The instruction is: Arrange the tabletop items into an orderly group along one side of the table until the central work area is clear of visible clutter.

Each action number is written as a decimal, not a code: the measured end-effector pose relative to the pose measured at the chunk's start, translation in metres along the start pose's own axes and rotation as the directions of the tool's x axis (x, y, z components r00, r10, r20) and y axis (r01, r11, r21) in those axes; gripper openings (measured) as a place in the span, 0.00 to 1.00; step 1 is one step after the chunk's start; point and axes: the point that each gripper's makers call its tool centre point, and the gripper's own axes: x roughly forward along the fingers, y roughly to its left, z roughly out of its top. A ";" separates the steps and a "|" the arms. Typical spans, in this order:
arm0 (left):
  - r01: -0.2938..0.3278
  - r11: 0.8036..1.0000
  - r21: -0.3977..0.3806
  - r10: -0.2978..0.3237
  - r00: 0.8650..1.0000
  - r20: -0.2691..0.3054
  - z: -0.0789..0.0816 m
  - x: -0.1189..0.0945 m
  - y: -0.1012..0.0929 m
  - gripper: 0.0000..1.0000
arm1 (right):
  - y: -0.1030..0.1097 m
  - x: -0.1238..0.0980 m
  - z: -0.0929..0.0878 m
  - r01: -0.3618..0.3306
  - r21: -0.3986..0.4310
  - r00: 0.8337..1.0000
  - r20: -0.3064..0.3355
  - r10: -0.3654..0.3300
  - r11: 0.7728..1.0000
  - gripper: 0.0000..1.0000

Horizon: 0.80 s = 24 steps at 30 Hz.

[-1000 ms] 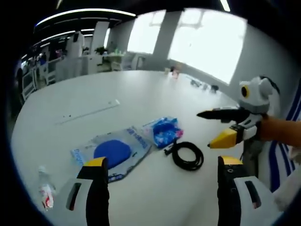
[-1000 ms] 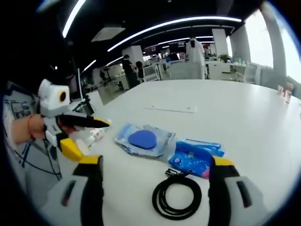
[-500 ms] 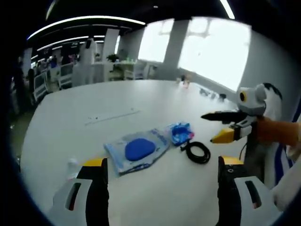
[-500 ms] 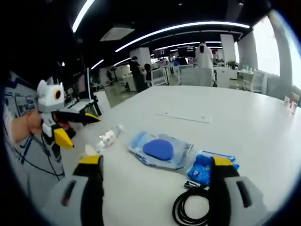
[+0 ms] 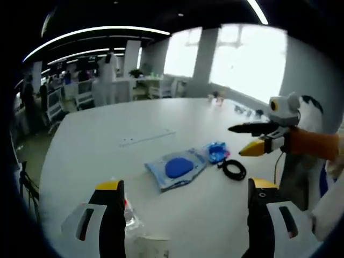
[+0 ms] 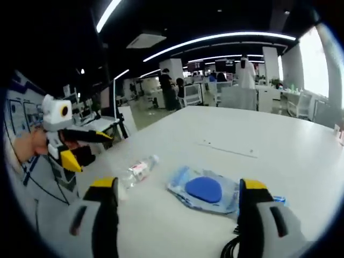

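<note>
**White tabletop, clutter not yet gathered**

Both grippers hover spread and empty. Left gripper (image 5: 183, 215) has the plastic bottle (image 5: 128, 210) lying at its 7 o'clock jaw, nearest. Blue pouch (image 5: 178, 168), small blue packet (image 5: 216, 152) and black cable coil (image 5: 234, 169) lie toward 1 o'clock, nearer the right gripper (image 5: 252, 138).

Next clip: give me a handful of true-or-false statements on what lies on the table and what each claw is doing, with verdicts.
1. The left claw grips the water bottle. False: its jaws stand open, holding nothing.
2. The water bottle lies on its side on the white table. True.
3. The black cable is coiled beside the small blue packet. True.
4. The clear bag with the blue pad hangs from the right claw. False: it lies flat on the table.
5. The right claw is open. True.
</note>
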 end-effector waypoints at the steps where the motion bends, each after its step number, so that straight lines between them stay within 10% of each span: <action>1: -0.002 1.000 0.000 0.002 1.000 0.004 0.000 -0.003 0.002 0.92 | 0.006 0.004 0.005 -0.011 -0.010 1.000 0.010 0.011 1.000 0.93; 24: -0.087 0.996 -0.011 0.087 0.995 0.053 0.000 -0.075 0.068 0.89 | 0.091 0.077 0.053 -0.130 -0.114 0.991 0.011 0.132 0.985 0.92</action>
